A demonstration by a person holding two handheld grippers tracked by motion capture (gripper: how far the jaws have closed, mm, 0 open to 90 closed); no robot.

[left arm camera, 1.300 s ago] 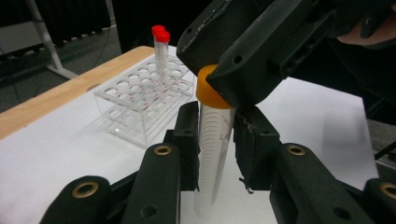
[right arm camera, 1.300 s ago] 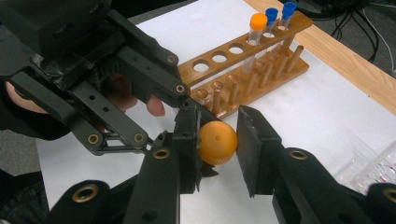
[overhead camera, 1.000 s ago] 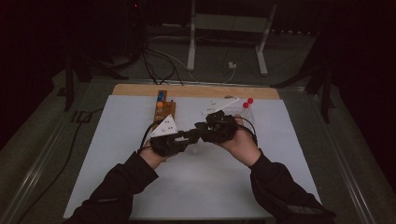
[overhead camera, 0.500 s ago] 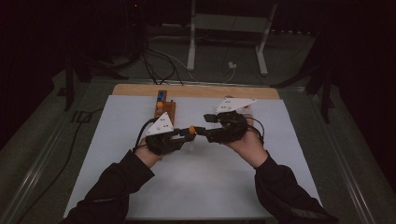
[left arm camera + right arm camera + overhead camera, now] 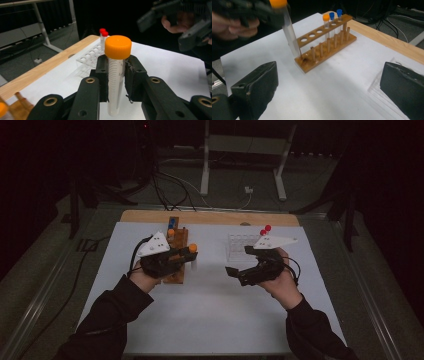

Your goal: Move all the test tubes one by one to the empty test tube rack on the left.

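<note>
My left gripper (image 5: 186,258) is shut on a clear tube with an orange cap (image 5: 192,248) and holds it upright beside the wooden rack (image 5: 176,270). In the left gripper view both jaws press the tube (image 5: 117,75) just under its cap. My right gripper (image 5: 240,262) stands open in front of the clear plastic rack (image 5: 239,244), nothing between its fingers (image 5: 257,85). In the right gripper view the held tube (image 5: 290,35) hangs with its tip at the near end of the wooden rack (image 5: 329,53).
The wooden rack holds one orange-capped tube (image 5: 326,18) and two blue-capped tubes (image 5: 332,16) at its far end; several holes are vacant. Two red-capped tubes (image 5: 265,230) stand in the clear rack. A white sheet (image 5: 215,310) covers the table.
The grippers were together at the middle with the tube between them. The right gripper has let go and drawn right; the left has carried the tube left to the wooden rack.
</note>
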